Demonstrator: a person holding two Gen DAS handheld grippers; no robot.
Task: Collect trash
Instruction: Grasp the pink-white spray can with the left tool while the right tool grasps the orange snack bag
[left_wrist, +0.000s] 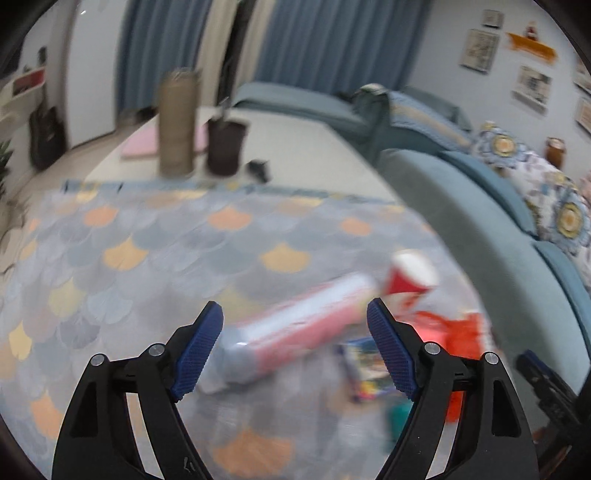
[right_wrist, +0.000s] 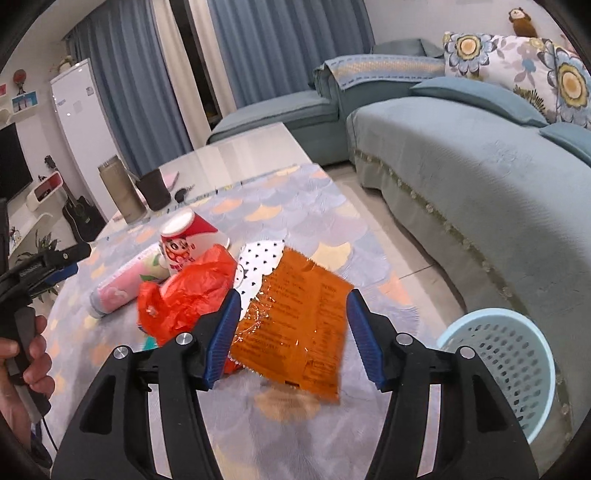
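Trash lies on a scale-patterned tablecloth (right_wrist: 295, 206). An orange foil snack wrapper (right_wrist: 295, 328) lies between the wide-open jaws of my right gripper (right_wrist: 293, 306). Left of it are a crumpled red plastic bag (right_wrist: 188, 295), a dotted white wrapper (right_wrist: 258, 258), an upturned red and white paper cup (right_wrist: 188, 240) and a pink tube (right_wrist: 122, 284). My left gripper (left_wrist: 295, 321) is open above the blurred pink tube (left_wrist: 295, 328); the cup (left_wrist: 410, 273) and the red bag (left_wrist: 454, 332) lie to its right.
A light blue perforated waste basket (right_wrist: 517, 365) stands on the floor right of the table. A teal sofa (right_wrist: 480, 177) runs along the right. A tan flask (right_wrist: 120, 192) and a dark cup (right_wrist: 155, 188) stand at the table's far end.
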